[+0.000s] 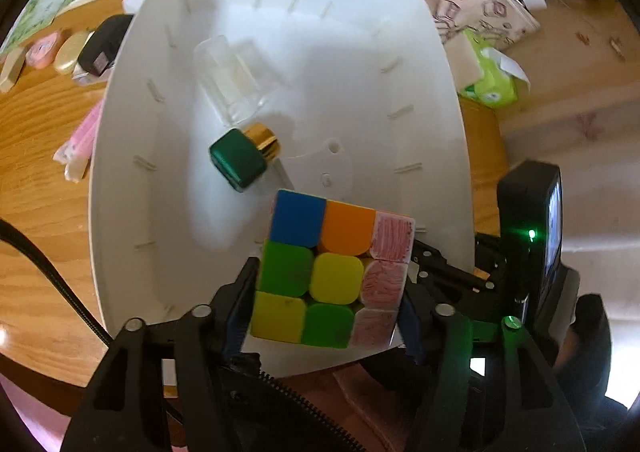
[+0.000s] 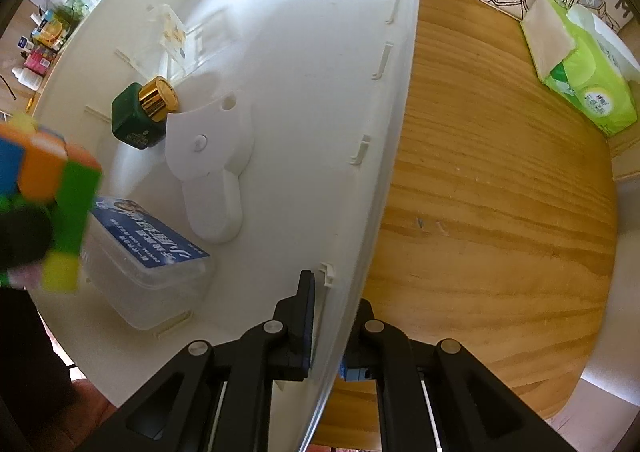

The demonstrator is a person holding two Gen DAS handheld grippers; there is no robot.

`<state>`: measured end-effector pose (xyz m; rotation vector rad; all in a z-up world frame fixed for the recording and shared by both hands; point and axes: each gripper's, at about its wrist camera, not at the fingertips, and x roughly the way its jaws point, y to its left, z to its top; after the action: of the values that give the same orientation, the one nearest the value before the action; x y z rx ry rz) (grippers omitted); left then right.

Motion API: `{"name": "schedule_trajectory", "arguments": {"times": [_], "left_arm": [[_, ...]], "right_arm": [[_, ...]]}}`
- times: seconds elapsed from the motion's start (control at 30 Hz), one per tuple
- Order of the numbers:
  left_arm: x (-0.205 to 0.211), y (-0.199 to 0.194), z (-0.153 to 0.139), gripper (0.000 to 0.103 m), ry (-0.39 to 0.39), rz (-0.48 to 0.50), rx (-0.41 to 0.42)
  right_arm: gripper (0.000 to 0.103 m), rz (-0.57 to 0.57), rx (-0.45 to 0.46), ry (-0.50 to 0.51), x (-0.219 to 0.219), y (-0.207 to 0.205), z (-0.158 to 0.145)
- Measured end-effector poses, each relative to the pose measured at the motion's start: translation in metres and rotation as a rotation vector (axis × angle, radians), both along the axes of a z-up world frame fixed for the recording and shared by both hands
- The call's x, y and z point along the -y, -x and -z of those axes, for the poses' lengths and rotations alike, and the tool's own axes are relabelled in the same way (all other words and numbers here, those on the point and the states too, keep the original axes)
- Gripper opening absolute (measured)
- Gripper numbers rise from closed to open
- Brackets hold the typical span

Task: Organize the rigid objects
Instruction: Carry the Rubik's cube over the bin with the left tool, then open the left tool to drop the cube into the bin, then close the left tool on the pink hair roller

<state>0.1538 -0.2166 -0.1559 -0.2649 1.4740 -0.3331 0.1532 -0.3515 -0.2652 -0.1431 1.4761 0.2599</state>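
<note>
In the left wrist view, our left gripper (image 1: 326, 292) fills the bottom of the frame with a multicoloured plastic puzzle cube (image 1: 332, 272) between its black fingers (image 1: 240, 304). The cube sits low in the centre of the frame, over the near part of a large white plastic bin (image 1: 424, 64). The fingers stand wide on either side of the cube; we cannot tell whether the pads press on it.

Inside the bin, in the middle of this frame, a dark green square bottle with a gold collar (image 1: 240, 158) lies on the white floor. Just above it lies a clear plastic box (image 1: 232, 78). To the left of the bin, on the wooden worktop (image 1: 36, 156), a row of small items lies in the upper left corner. A green tissue pack (image 1: 490, 82) sits at the right, beyond the bin.

In the right wrist view, our right gripper (image 2: 328, 336) is at the bottom centre with its fingers closed together on the bin's white wall, one inside and one outside. The cube appears blurred at the left edge of this frame. Below and to its right, a clear lidded container with a blue label (image 2: 148, 252) rests on the bin's floor. The green bottle stands in the upper left.
</note>
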Motion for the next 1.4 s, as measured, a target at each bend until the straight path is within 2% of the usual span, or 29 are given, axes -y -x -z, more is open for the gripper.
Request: {"name": "schedule_trajectory", "arguments": {"times": [0.17, 0.37, 0.5, 0.67, 0.87, 1.0, 1.17, 1.4], "left_arm": [[0.000, 0.002, -0.007, 0.072, 0.022, 0.044, 0.041], [-0.020, -0.002, -0.033, 0.072, 0.047, 0.064, 0.175], [-0.042, -0.008, -0.045, 0.072, 0.069, 0.067, 0.233], [-0.073, -0.020, -0.049, 0.072, 0.017, 0.049, 0.259], [-0.110, -0.034, -0.042, 0.072, -0.063, 0.074, 0.262], [-0.127, -0.044, -0.031, 0.072, -0.096, 0.086, 0.235], [-0.143, -0.060, -0.005, 0.072, -0.173, 0.143, 0.186], [-0.150, -0.079, 0.032, 0.072, -0.227, 0.212, 0.127]], "right_arm": [[0.009, 0.021, 0.001, 0.008, 0.001, -0.001, -0.001], [0.009, 0.075, -0.004, -0.003, 0.005, -0.001, -0.001], [0.009, 0.119, -0.003, 0.005, 0.006, 0.001, 0.000], [0.009, 0.180, -0.008, 0.012, 0.008, 0.003, 0.002], [0.009, 0.265, -0.002, 0.018, 0.013, 0.005, 0.003], [0.009, 0.334, 0.020, 0.025, 0.016, 0.008, 0.002], [0.009, 0.421, 0.037, 0.024, 0.029, 0.013, 0.002], [0.009, 0.509, 0.072, 0.024, 0.041, 0.022, 0.005]]}}
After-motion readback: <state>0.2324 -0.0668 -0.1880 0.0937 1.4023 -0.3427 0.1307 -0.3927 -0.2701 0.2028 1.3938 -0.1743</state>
